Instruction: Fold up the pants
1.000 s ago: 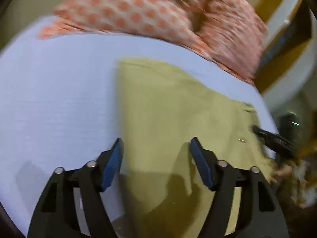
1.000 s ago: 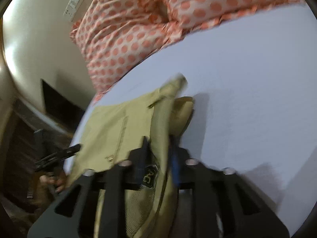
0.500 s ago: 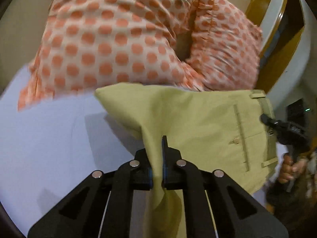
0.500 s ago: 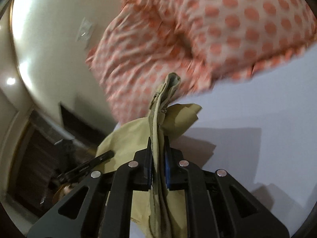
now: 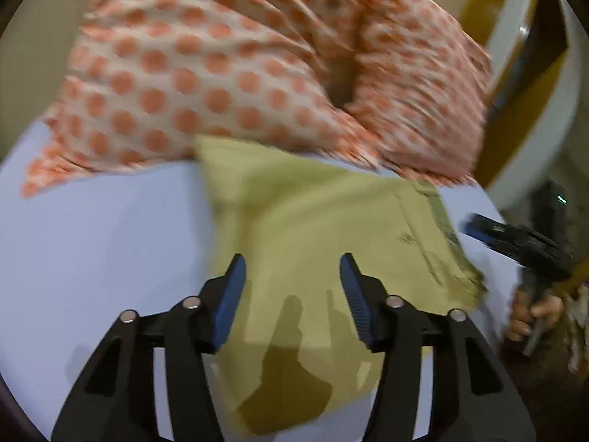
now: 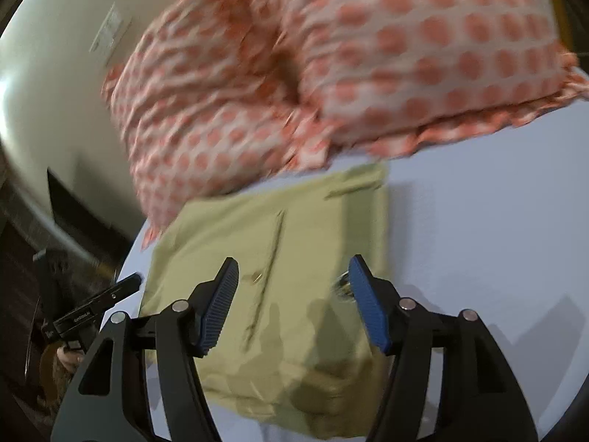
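Note:
The olive-green pants (image 5: 313,243) lie folded in a flat block on the pale blue bed sheet (image 5: 103,250), their far edge close to the pillows. In the right wrist view the pants (image 6: 294,258) show a back pocket seam and a button. My left gripper (image 5: 291,269) is open and empty just above the near part of the pants. My right gripper (image 6: 292,272) is open and empty above the pants too. The right gripper also shows in the left wrist view (image 5: 515,243), held by a hand at the right edge; the left one shows in the right wrist view (image 6: 95,305).
Two pillows with orange dots (image 5: 221,73) lie at the head of the bed, also in the right wrist view (image 6: 368,66). A cream wall with a switch plate (image 6: 110,29) stands behind. A curved white and yellow bed frame (image 5: 522,84) is at the right.
Both grippers were shut on the pants and held them up; now both are open and the pants lie flat on the sheet.

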